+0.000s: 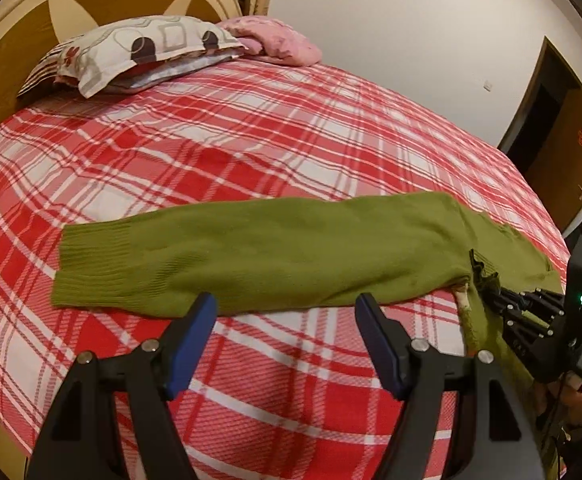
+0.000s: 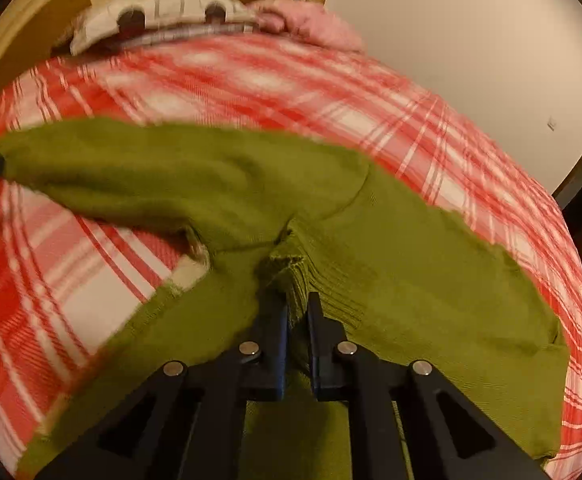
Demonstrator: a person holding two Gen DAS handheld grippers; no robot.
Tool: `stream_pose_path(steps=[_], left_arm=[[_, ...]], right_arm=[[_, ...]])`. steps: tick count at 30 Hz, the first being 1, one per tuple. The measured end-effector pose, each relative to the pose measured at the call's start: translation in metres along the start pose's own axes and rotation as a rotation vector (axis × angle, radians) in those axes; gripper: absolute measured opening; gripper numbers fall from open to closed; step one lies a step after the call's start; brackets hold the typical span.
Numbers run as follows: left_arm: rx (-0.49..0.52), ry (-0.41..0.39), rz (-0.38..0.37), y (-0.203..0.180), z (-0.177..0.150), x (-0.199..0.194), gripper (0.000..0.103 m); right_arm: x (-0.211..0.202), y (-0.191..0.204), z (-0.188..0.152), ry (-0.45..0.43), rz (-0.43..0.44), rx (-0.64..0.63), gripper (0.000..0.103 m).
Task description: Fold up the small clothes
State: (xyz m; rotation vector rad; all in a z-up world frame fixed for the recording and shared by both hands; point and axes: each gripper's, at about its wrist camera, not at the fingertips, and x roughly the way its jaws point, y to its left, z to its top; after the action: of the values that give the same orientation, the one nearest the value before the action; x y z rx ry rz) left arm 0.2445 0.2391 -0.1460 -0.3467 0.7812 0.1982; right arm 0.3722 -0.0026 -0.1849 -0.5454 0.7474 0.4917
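Both wrist views angled down, close over bed (image 1: 251, 140), sharing green garment (image 1: 251, 248)

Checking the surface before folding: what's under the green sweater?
The green sweater lies on a red plaid bedsheet, which shows all around it. Whatever is directly beneath the knit is covered.

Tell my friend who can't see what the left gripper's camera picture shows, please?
A green sweater lies on a bed's red plaid sheet, one sleeve stretched out to the left. The open left gripper hovers near it, while the right gripper pinches its ribbed edge. Pillows sit by the headboard.
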Motion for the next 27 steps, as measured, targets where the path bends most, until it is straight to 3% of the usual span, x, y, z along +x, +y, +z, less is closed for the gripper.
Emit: stream_pose_path(steps=[2, 3, 4, 6, 10, 13, 18, 20, 22, 23, 27], left_arm=[[0.013, -0.013, 0.014, 0.003, 0.0, -0.005, 0.074], [0.023, -0.021, 0.032, 0.007, 0.001, -0.009, 0.074], [0.026, -0.028, 0.042, 0.01, 0.002, -0.011, 0.074], [0.019, -0.041, 0.068, 0.023, 0.005, -0.015, 0.075], [-0.052, -0.084, 0.16, 0.062, 0.01, -0.024, 0.085], [-0.089, -0.107, 0.203, 0.085, 0.013, -0.022, 0.085], [-0.142, -0.076, 0.233, 0.11, 0.012, -0.003, 0.085], [-0.156, -0.067, 0.228, 0.116, 0.012, 0.006, 0.083], [-0.18, -0.05, 0.221, 0.122, 0.012, 0.014, 0.074], [-0.19, -0.032, 0.193, 0.124, 0.013, 0.02, 0.071], [-0.176, -0.038, 0.196, 0.12, 0.014, 0.025, 0.065]], right_arm=[[-0.006, -0.001, -0.004, -0.015, -0.04, -0.015, 0.034], [-0.01, -0.004, -0.005, -0.015, -0.043, -0.018, 0.05], [-0.017, -0.01, -0.008, -0.016, -0.012, -0.005, 0.055], [-0.028, -0.031, -0.014, -0.017, 0.06, 0.073, 0.055], [-0.033, -0.06, -0.027, -0.039, 0.047, 0.153, 0.055], [-0.008, -0.059, -0.033, 0.057, 0.072, 0.149, 0.055], [-0.035, -0.06, -0.031, -0.019, 0.097, 0.18, 0.055], [-0.057, -0.053, -0.032, -0.078, 0.108, 0.143, 0.055], [-0.075, -0.044, -0.035, -0.12, 0.1, 0.089, 0.055], [-0.081, -0.041, -0.038, -0.131, 0.094, 0.067, 0.055], [-0.1, -0.035, -0.052, -0.153, 0.077, 0.032, 0.055]])
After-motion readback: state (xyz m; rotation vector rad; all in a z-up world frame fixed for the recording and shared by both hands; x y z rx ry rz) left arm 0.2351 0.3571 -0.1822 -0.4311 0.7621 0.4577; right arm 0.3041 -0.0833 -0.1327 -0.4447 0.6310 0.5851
